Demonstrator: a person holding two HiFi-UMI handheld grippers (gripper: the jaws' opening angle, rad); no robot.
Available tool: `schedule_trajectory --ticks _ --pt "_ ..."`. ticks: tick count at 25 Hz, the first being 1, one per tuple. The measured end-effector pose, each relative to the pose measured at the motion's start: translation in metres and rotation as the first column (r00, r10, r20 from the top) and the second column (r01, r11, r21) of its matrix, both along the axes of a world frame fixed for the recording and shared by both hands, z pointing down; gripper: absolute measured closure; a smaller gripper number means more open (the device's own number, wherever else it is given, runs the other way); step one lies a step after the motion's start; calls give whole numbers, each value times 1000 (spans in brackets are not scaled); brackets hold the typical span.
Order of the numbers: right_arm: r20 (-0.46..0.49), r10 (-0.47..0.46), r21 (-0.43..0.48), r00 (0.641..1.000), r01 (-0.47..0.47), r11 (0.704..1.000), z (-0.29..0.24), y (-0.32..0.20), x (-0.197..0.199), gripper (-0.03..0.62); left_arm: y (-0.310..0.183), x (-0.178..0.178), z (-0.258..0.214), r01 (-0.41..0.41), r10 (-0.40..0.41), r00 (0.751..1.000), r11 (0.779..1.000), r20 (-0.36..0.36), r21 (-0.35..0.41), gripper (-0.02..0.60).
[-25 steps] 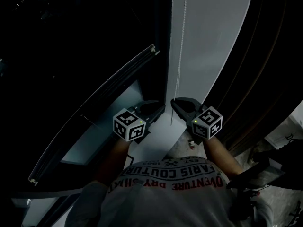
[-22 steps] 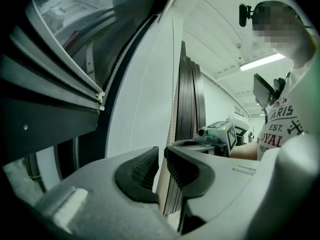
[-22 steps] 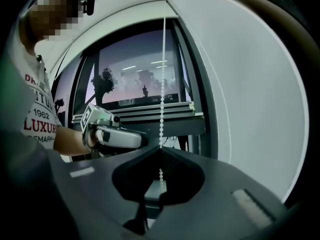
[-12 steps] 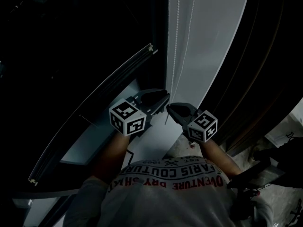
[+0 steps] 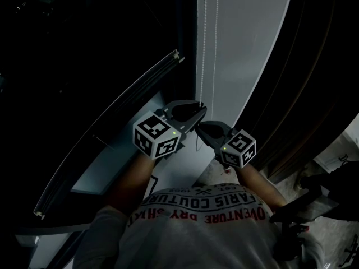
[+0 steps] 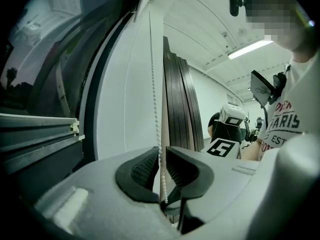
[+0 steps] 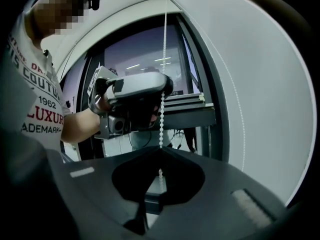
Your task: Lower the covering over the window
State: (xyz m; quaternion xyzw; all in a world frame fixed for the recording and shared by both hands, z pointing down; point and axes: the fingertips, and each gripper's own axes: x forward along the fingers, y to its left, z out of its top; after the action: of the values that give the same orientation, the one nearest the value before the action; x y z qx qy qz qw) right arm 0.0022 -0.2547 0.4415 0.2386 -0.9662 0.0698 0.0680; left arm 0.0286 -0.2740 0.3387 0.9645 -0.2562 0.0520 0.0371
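Fingers (image 5: 182, 110) of the left gripper (image 5: 197, 111) are higher than a second ago, now just above the right gripper (image 5: 201, 126), by the flat white window blind (image 5: 247, 49). In the left gripper view, the jaws stand a little apart around the thin white bead chain (image 6: 155, 84). In the right gripper view, the jaws pinch that chain.

Glossy white plastic beaded cord (image 6: 155, 84); smooth matt white panel (image 5: 247, 49); ribbed black rubber pads (image 6: 142, 169), matt grey plastic left gripper (image 6: 160, 154).
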Motion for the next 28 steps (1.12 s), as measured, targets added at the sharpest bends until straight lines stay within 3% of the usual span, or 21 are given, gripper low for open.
schedule_trajectory --ticks 2,9,14,21,28 --pt "-4 1 -1 1000 -1 1000 0 1 1 588 3 1 2 -1 1 1000 1000 4 -6 571" --pt "-9 26 -25 1000 -26 999 4 4 11 588 5 8 6 -15 15 1000 1000 1 -3 575" --pt "-38 34 -93 999 -37 995 33 8 17 588 5 15 37 -20 22 998 999 58 -38 575" --pt "-44 55 -158 998 -61 985 68 11 20 587 4 12 71 3 -2 1000 995 9 -97 575" --pt "-101 39 -211 994 -60 976 98 20 14 585 10 5 107 21 -12 997 992 72 -124 575"
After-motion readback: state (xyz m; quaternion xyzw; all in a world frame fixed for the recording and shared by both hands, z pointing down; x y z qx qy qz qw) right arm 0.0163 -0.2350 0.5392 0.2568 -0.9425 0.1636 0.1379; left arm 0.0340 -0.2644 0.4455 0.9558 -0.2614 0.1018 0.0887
